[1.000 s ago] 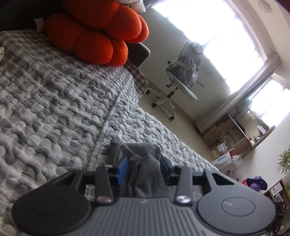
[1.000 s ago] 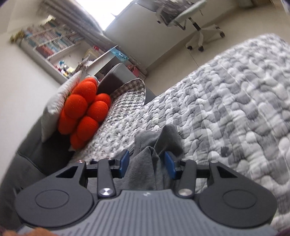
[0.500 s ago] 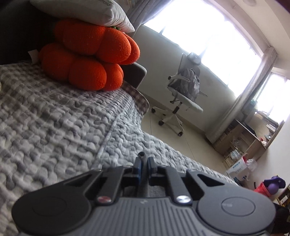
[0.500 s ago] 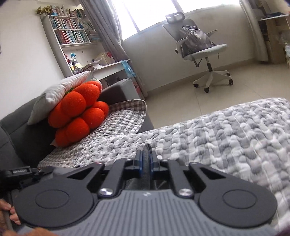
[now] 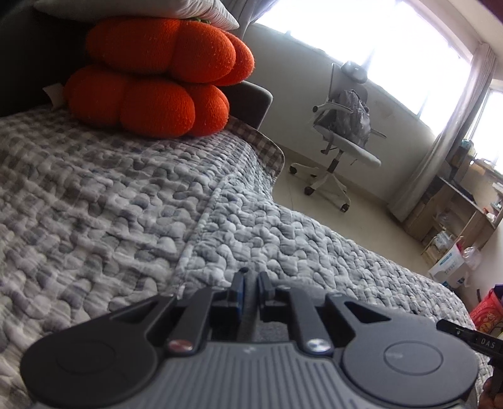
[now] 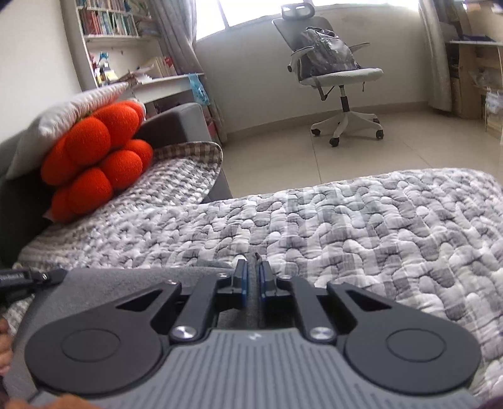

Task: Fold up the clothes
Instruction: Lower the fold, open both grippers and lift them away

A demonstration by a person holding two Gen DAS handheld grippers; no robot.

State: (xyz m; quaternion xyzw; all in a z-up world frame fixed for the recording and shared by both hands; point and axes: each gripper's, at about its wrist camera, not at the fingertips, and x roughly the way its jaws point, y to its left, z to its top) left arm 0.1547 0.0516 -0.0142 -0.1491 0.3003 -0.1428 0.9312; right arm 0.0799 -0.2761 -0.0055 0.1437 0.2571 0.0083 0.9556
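Note:
A grey garment (image 6: 100, 283) lies on the grey-white quilted cover (image 6: 361, 226) and runs as a flat band from my right gripper out to the left. My right gripper (image 6: 252, 273) is shut on a thin edge of that cloth, which sticks up between the blue pads. In the left wrist view my left gripper (image 5: 250, 283) is also shut, with a dark strip of the grey garment (image 5: 306, 286) pinched between its fingers. Most of the garment is hidden behind the gripper bodies.
An orange lobed cushion (image 5: 157, 78) under a white pillow (image 6: 63, 116) leans on the dark sofa back. Beyond the quilt's edge is tiled floor with a white office chair (image 6: 333, 72) carrying a bag. A bookshelf (image 6: 107, 25) and desk stand further back.
Both grippers went from open around the bunched grey cloth to shut on it. Both views then tilted up, and the cloth now lies stretched out flat instead of bunched.

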